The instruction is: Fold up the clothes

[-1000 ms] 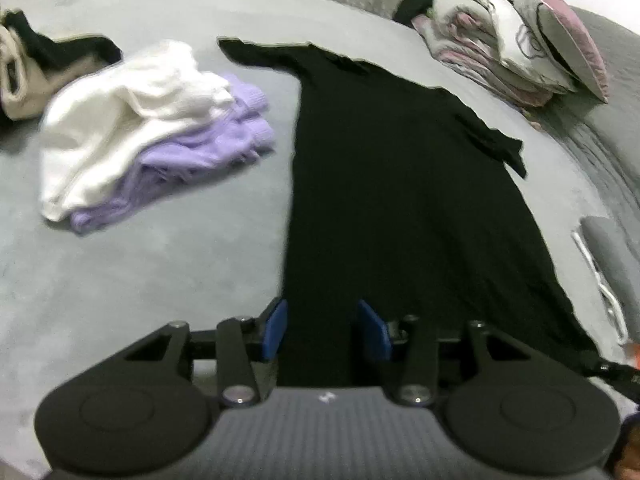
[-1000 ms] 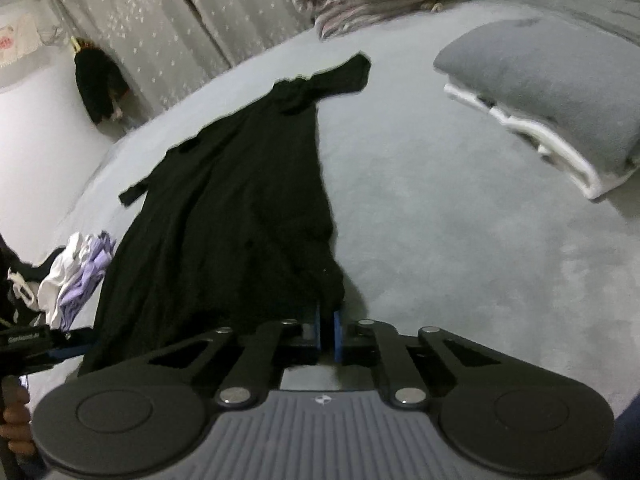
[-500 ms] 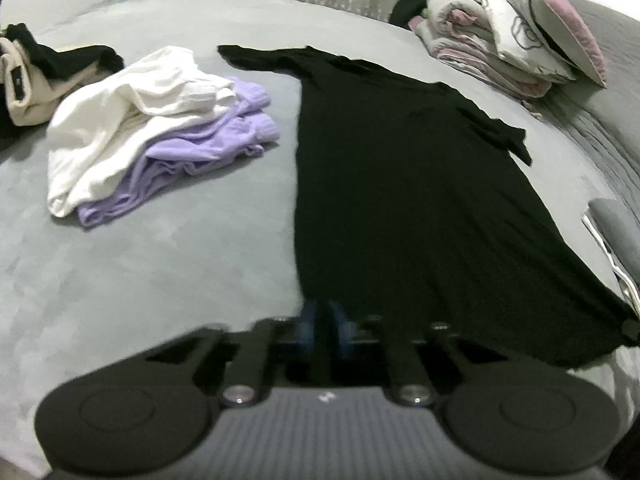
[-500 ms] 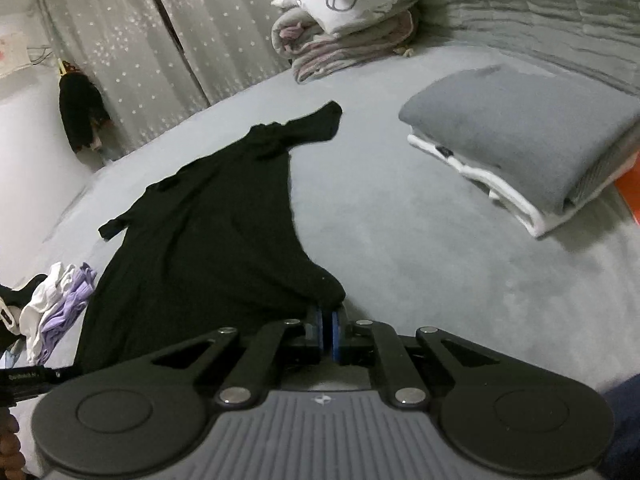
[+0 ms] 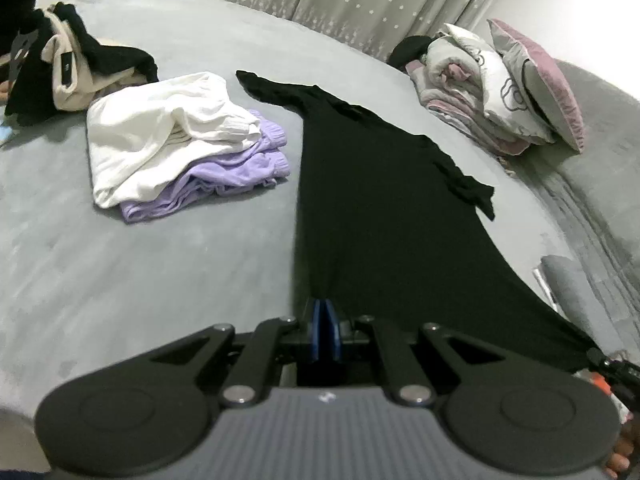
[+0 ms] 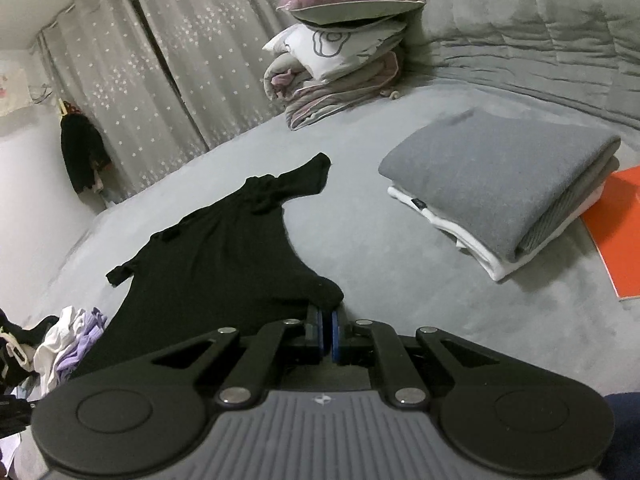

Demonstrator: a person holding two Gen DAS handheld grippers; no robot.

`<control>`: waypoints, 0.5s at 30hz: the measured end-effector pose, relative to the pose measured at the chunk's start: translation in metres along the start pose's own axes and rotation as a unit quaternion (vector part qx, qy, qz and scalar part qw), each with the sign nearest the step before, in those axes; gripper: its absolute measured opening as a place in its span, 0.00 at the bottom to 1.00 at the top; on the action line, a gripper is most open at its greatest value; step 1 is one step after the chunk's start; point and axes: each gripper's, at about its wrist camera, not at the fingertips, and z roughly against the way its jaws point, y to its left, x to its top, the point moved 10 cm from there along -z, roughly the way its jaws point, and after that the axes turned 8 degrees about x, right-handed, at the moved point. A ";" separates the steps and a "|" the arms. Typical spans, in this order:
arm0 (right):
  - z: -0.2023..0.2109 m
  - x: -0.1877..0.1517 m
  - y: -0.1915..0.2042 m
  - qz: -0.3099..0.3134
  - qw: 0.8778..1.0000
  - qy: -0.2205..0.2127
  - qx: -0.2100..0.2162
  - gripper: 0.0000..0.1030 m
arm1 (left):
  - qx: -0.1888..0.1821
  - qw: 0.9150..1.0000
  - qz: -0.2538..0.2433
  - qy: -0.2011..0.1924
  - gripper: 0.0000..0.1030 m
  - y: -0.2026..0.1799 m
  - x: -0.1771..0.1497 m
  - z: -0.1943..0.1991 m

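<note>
Flanking the black dress (image 5: 384,208) both clamped grippers (image 5: 325,312) (image 6: 326,322) pinch: white-and-lilac pile (image 5: 176,148) left, grey folded stack (image 6: 504,184) only in the right view.

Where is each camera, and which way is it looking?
Left wrist: sits on the left gripper, looks along the black dress toward the curtains; a bit of hand shows at the bottom right.
Right wrist: sits on the right gripper, looks over the dress hem toward the folded grey pile.
Both show the dress, bed, pillow stack and white-and-purple clothes.

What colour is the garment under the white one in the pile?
Lilac garment, under the white one; clearest in the left wrist view.
</note>
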 end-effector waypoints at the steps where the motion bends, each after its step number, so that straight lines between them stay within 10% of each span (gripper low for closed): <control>1: 0.000 0.000 0.000 0.005 1.000 0.003 -0.003 0.07 | 0.001 1.000 0.002 0.002 0.05 0.002 -0.001 0.000; 7: -0.018 -0.021 0.003 0.045 0.997 0.062 -0.029 0.07 | 0.010 1.000 0.005 0.027 0.05 0.013 -0.010 -0.011; 15: 0.012 -0.005 0.013 0.074 0.997 0.025 -0.016 0.07 | -0.018 1.000 0.006 0.009 0.06 0.003 -0.005 0.008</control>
